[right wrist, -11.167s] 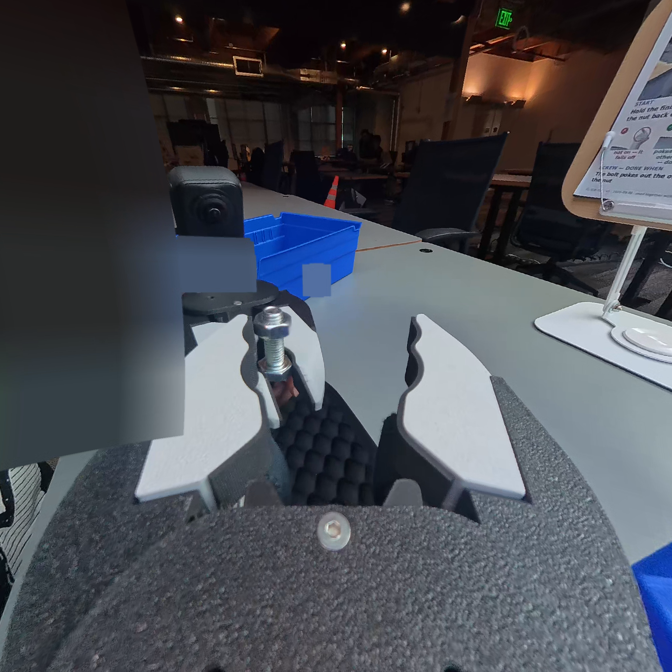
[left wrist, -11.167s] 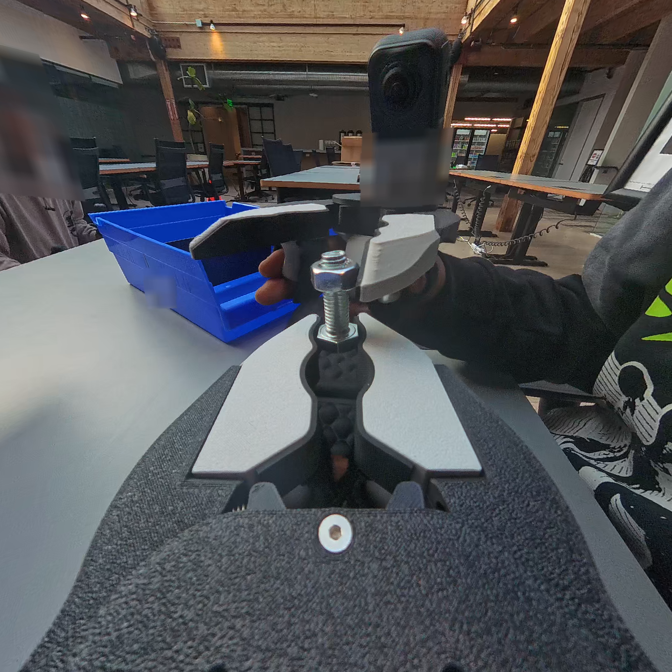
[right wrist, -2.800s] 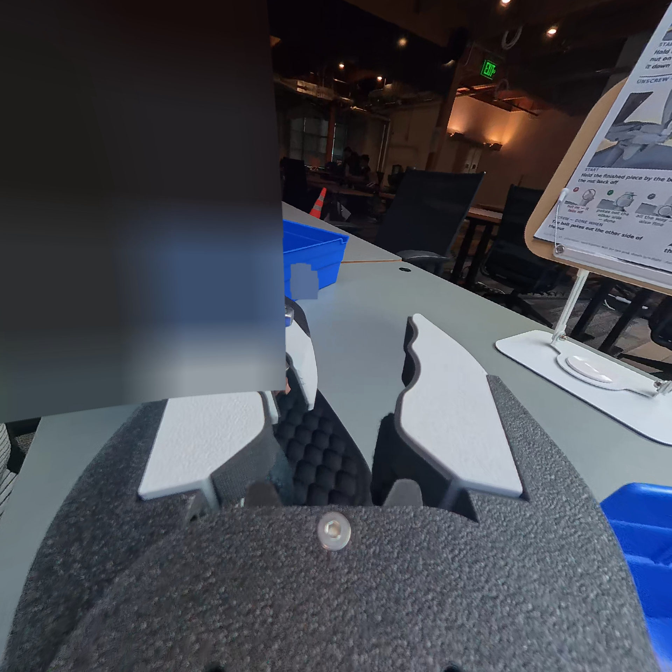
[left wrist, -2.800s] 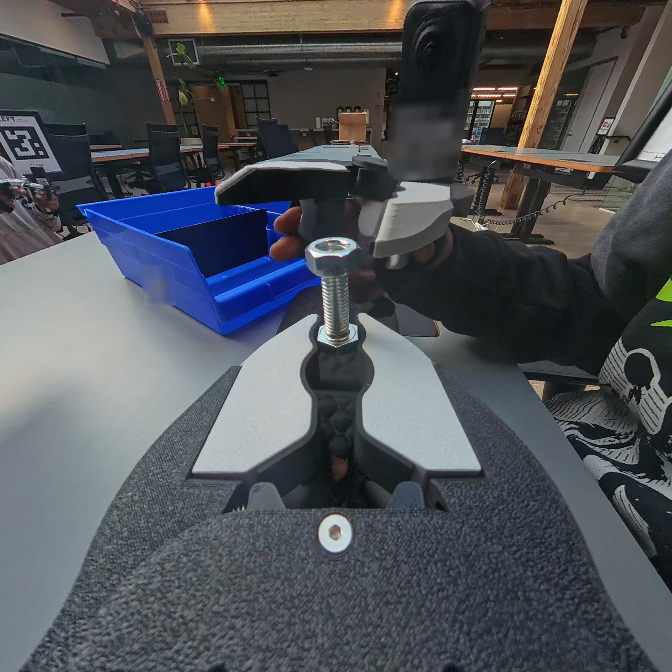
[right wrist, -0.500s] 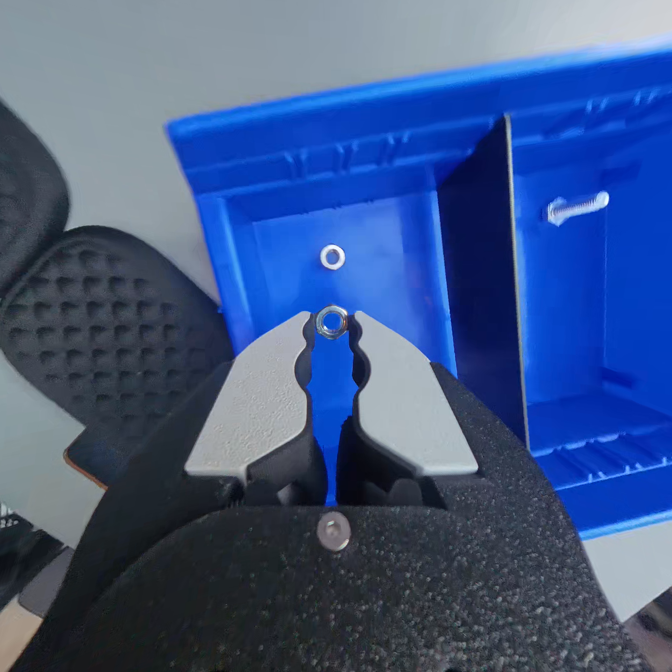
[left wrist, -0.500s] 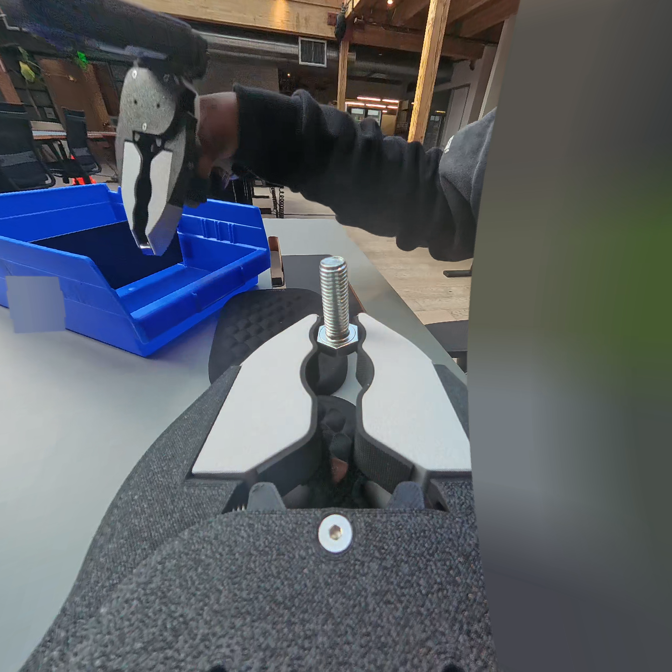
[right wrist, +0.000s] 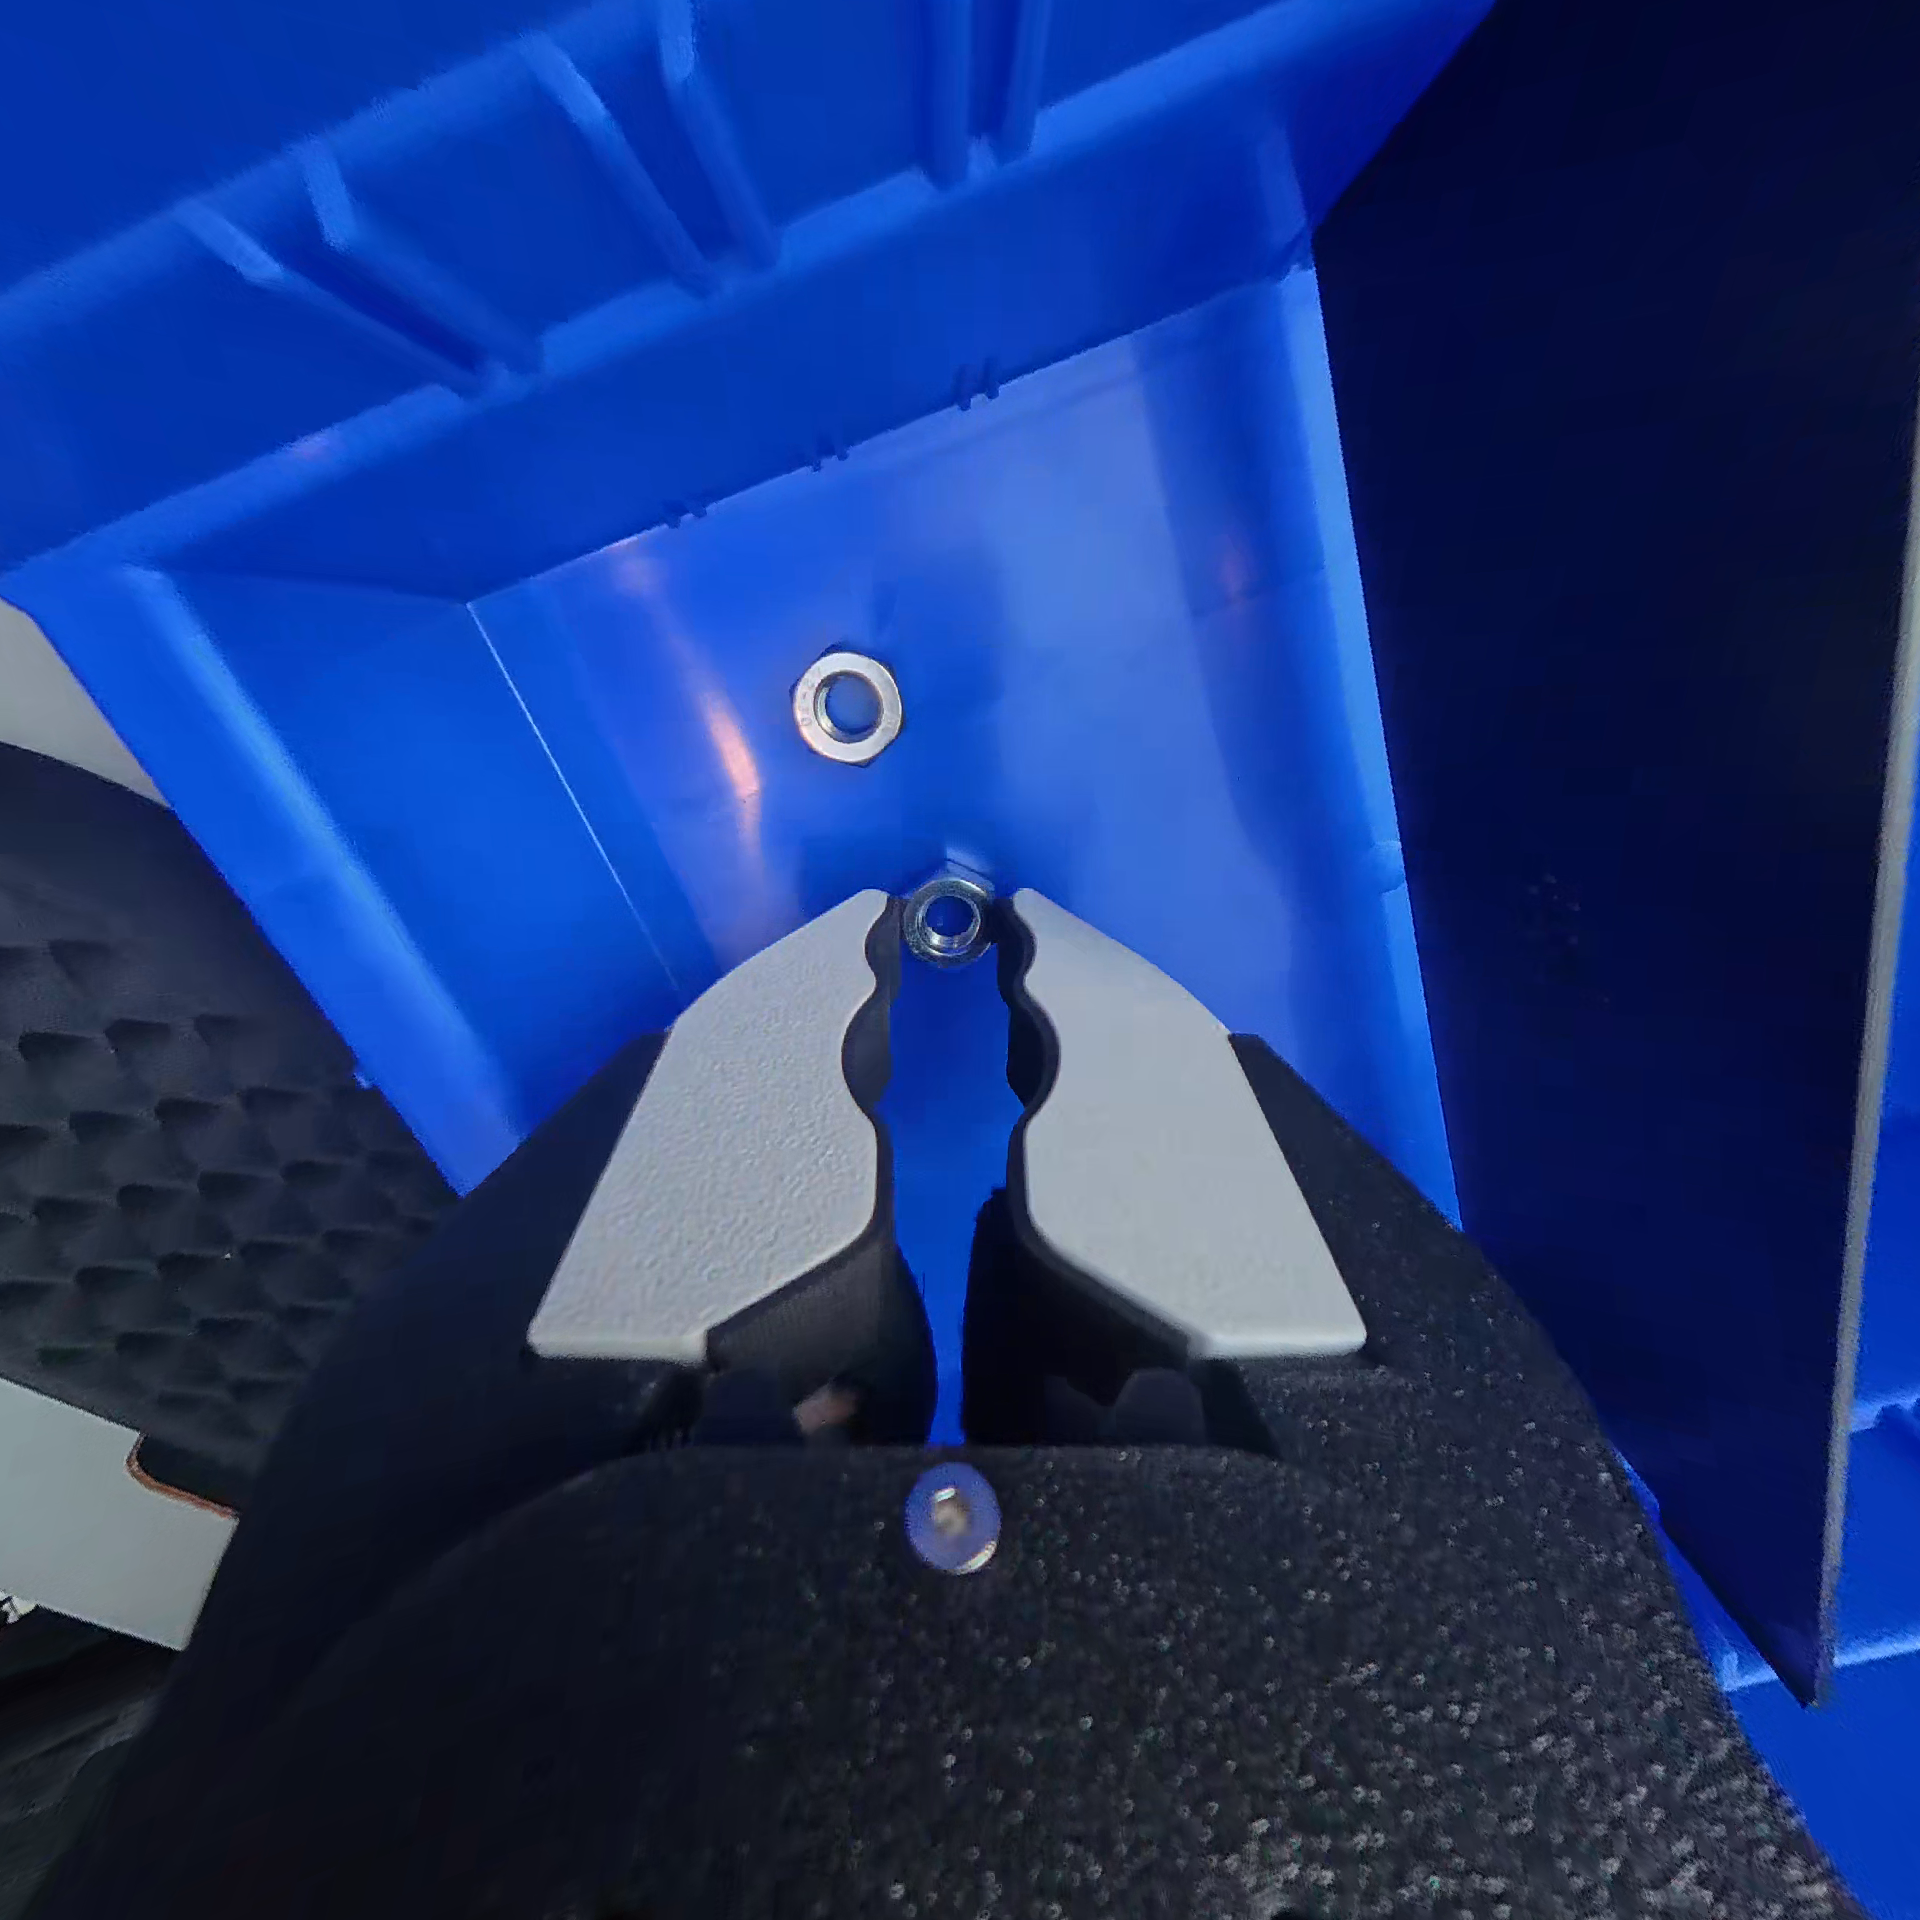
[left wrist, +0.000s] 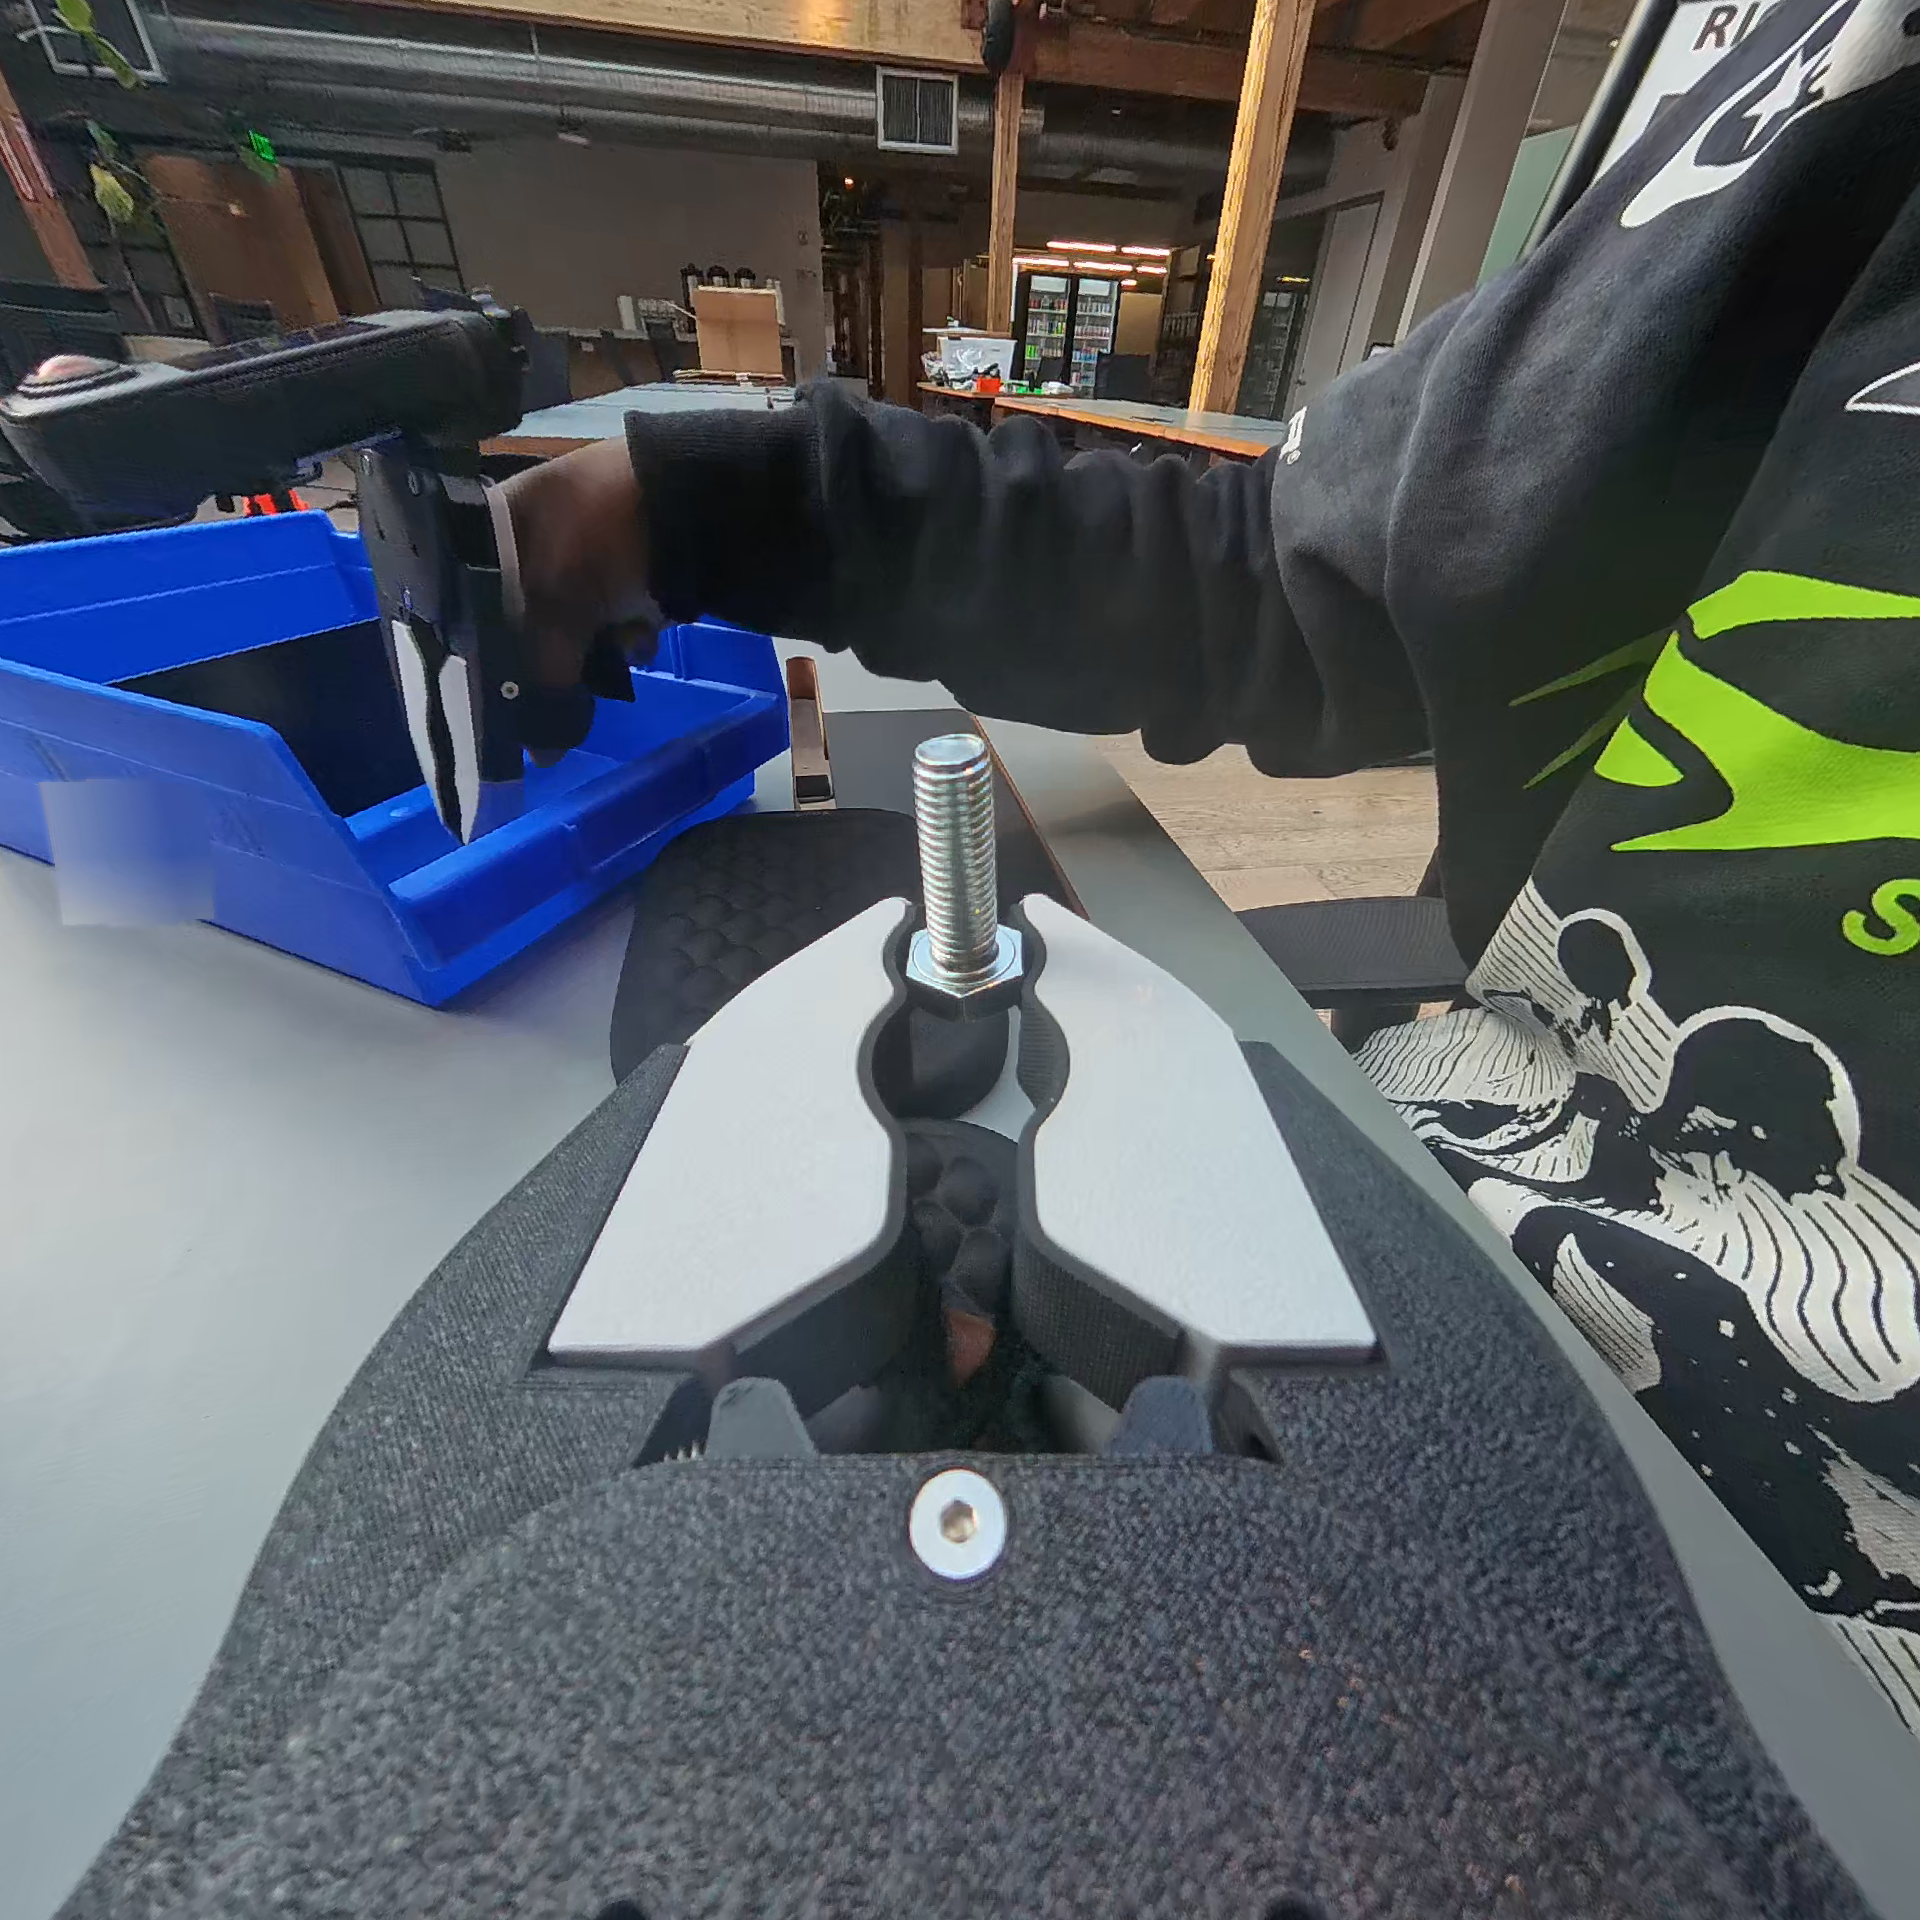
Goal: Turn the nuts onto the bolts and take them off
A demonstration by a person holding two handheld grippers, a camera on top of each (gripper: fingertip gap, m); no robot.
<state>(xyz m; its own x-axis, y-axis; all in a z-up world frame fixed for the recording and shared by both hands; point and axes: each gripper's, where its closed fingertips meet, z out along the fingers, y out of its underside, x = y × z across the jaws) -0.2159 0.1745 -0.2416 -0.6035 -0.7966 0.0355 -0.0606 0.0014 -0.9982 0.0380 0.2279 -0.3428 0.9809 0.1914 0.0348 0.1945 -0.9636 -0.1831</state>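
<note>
Grey table (left wrist: 260,1195) holds a blue bin (left wrist: 312,831); left gripper (left wrist: 961,951) clamps an upright bolt (left wrist: 954,842), right gripper (right wrist: 948,914) apparently pinches a nut (right wrist: 945,918) inside the bin.

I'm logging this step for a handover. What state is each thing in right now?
left gripper: shut on the bolt's head
bolt: upright, thread bare, no nut on it
right gripper: inside the blue bin, shut on a nut
held nut: pinched at the fingertips, hole facing the camera
second nut: lying flat on the bin floor
blue bin: open-topped, on the table
</note>
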